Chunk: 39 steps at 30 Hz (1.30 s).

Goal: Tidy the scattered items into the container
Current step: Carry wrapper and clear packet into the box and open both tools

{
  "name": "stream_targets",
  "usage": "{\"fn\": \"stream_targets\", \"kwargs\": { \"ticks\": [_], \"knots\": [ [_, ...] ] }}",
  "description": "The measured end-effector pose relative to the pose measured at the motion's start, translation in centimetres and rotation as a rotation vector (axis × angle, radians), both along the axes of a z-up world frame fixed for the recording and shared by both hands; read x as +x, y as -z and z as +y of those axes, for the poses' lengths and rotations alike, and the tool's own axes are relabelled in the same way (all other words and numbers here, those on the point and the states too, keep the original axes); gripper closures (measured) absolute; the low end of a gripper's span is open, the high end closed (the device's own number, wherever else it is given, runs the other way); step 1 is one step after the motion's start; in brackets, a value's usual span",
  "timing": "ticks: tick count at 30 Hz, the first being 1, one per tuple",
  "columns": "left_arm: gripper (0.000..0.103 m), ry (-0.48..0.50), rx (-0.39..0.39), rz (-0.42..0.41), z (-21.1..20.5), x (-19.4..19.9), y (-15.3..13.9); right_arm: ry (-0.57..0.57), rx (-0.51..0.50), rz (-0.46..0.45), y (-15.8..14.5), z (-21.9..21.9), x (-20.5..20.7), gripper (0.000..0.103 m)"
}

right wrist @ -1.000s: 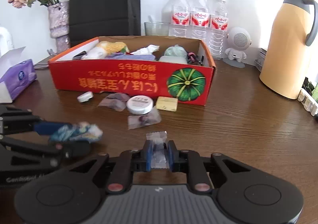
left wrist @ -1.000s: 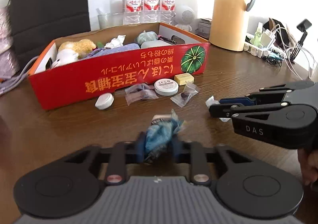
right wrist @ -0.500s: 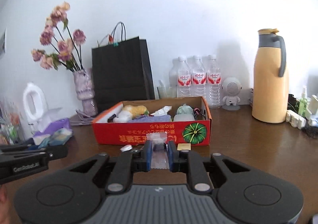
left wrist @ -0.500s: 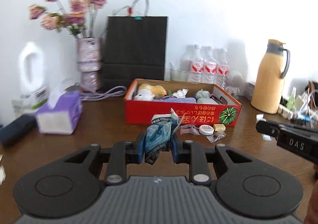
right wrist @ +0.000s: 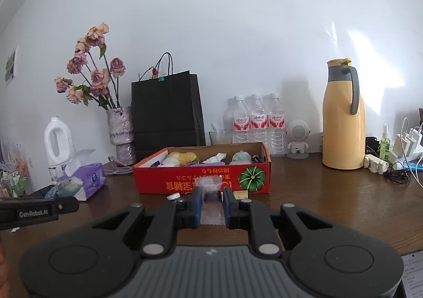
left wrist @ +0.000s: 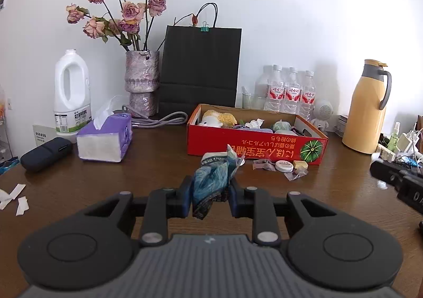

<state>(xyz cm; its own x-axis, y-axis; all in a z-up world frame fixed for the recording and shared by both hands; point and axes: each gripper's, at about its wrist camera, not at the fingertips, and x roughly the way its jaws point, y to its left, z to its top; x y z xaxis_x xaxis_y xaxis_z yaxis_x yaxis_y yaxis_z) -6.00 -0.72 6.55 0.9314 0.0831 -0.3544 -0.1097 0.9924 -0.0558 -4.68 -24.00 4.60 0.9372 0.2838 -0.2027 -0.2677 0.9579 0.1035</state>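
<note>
A red cardboard box (left wrist: pixel 253 150) holding several items stands mid-table. My left gripper (left wrist: pixel 210 193) is shut on a crumpled blue packet (left wrist: pixel 211 179), held above the table in front of the box. My right gripper (right wrist: pixel 212 197) is shut on a small clear plastic packet (right wrist: pixel 211 184), also raised before the box (right wrist: pixel 185 184). Loose on the wood by the box's front wall lie a white round tin (left wrist: pixel 283 166), a yellow block (left wrist: pixel 300 164), clear sachets (left wrist: pixel 261 165) and a white cap (right wrist: pixel 173 196). In the left wrist view the right gripper shows at the right edge.
A purple tissue box (left wrist: pixel 105 139), white jug (left wrist: pixel 71 94) and dark case (left wrist: pixel 45 151) stand left. Along the wall are a vase of roses (left wrist: pixel 142 86), black paper bag (left wrist: pixel 201 68), water bottles (left wrist: pixel 290 92) and yellow thermos (left wrist: pixel 367 110). Chargers and cables (left wrist: pixel 404 144) crowd the right edge.
Both grippers have risen and drawn back from the table, each keeping its packet. The box now looks smaller and farther off, and the wall and vase have come into view.
</note>
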Motion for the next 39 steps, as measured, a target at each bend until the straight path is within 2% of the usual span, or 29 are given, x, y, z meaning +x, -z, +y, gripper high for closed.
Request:
{"fn": "stream_targets", "kwargs": {
  "ticks": [4,7,10,13,15,17,19,21,22,24,26,28,32,33,35,36,39],
  "knots": [
    [0.076,0.002,-0.012,-0.019,0.7,3.7,-1.3,0.001,-0.009,0.0,-0.7,0.0,2.2,0.087],
    [0.073,0.014,-0.03,-0.037,1.9,9.4,-3.7,0.0,-0.017,-0.026,-3.1,-0.1,5.9,0.087],
    [0.073,0.028,-0.083,0.064,3.6,17.3,-5.3,0.006,-0.037,-0.027,-6.6,-0.4,11.6,0.087],
    [0.073,0.061,-0.15,0.217,4.4,24.9,-5.9,0.006,-0.073,0.078,-9.6,-0.6,19.1,0.087],
    [0.074,0.06,-0.192,0.318,4.8,29.2,-5.5,0.009,-0.105,0.212,-10.6,-0.7,24.7,0.087],
    [0.074,0.052,-0.172,0.399,4.6,32.7,-5.0,-0.001,-0.091,0.391,-10.6,-1.2,30.5,0.087],
    [0.073,0.05,-0.138,0.474,4.0,35.2,-4.3,-0.026,-0.031,0.57,-9.7,-1.9,35.5,0.087],
    [0.068,0.063,-0.117,0.551,3.2,37.2,-3.2,-0.046,0.001,0.722,-8.0,-1.9,39.5,0.087],
    [0.068,0.062,-0.103,0.58,2.9,37.9,-2.5,-0.044,-0.015,0.782,-7.2,-1.4,41.1,0.087],
    [0.068,0.044,-0.069,0.624,2.3,38.9,-1.2,-0.033,-0.053,0.863,-5.6,-0.6,43.4,0.087],
    [0.069,0.034,-0.075,0.658,2.4,39.7,-0.3,-0.022,-0.11,0.905,-4.4,0.3,45.1,0.087],
    [0.067,0.015,-0.076,0.664,2.6,40.3,0.0,-0.005,-0.173,0.924,-3.4,1.4,46.3,0.087],
    [0.043,0.023,-0.09,0.685,2.8,41.3,-0.6,0.049,-0.264,0.938,-1.8,2.5,47.9,0.081],
    [0.043,0.02,-0.083,0.678,2.9,41.3,-0.9,0.048,-0.27,0.942,-1.6,2.6,48.1,0.076],
    [0.041,0.015,-0.081,0.677,3.1,41.4,-1.6,0.038,-0.262,0.942,-1.7,2.8,48.2,0.07],
    [0.036,0.006,-0.091,0.676,3.4,41.5,-1.9,0.036,-0.259,0.94,-1.9,2.8,48.2,0.068],
    [0.034,-0.004,-0.139,0.705,4.2,41.8,-2.7,0.033,-0.244,0.926,-3.0,2.8,48.0,0.063]
  ]
}}
